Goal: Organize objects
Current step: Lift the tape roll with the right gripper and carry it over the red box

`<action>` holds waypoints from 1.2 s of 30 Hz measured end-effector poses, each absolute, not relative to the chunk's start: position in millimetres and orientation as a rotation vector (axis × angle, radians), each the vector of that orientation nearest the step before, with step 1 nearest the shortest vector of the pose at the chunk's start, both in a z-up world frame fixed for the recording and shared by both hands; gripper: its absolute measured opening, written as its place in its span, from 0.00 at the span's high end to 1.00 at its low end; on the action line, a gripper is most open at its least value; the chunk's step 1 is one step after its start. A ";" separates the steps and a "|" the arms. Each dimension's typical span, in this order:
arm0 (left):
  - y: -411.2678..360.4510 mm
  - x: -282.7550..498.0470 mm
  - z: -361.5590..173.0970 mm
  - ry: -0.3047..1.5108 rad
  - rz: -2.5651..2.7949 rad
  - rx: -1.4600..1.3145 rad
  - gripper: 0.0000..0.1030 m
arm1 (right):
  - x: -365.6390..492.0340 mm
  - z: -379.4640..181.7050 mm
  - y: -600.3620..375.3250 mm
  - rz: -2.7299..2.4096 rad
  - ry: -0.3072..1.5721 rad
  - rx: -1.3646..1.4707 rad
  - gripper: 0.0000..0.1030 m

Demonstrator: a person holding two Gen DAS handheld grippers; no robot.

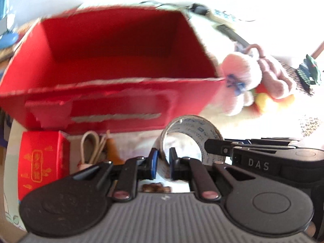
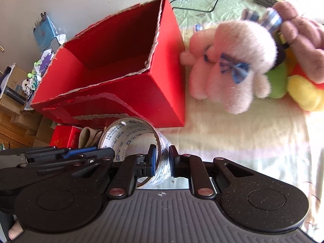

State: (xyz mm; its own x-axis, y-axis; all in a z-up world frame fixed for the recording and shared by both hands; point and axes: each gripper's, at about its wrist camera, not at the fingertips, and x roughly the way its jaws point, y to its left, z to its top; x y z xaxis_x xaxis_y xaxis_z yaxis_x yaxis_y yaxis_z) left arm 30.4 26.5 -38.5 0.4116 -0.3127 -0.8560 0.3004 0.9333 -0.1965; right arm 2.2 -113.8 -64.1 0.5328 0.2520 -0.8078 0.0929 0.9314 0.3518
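Two grippers gripped one roll of printed tape (image 2: 139, 141) from opposite sides: the left gripper (image 1: 162, 163) had its jaws clenched on the roll's left wall, and the right gripper (image 2: 163, 162) pinched the right wall between its pads. Beyond both sets of jaws stood an open red box (image 2: 125, 64) with torn rims. Right of the box, past the right gripper's jaws, lay a pink plush toy (image 2: 232, 64) with a blue bow.

"DAS" stands on the right claw (image 1: 261, 163); "WING TAI" on the tape roll (image 2: 133, 136); the small red box's (image 1: 40, 162) gold characters are unreadable.
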 end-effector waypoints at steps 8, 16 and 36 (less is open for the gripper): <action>-10.7 18.3 14.2 0.952 -0.528 -0.010 0.93 | -28.7 -14.9 -144.5 0.047 0.899 0.338 0.86; -30.8 16.1 69.5 0.810 -0.575 -0.022 0.94 | -43.3 32.9 -164.0 0.016 0.757 0.281 0.86; 26.8 105.3 55.6 0.821 -0.403 -0.011 0.94 | 74.6 33.3 -114.7 0.187 0.795 0.143 0.87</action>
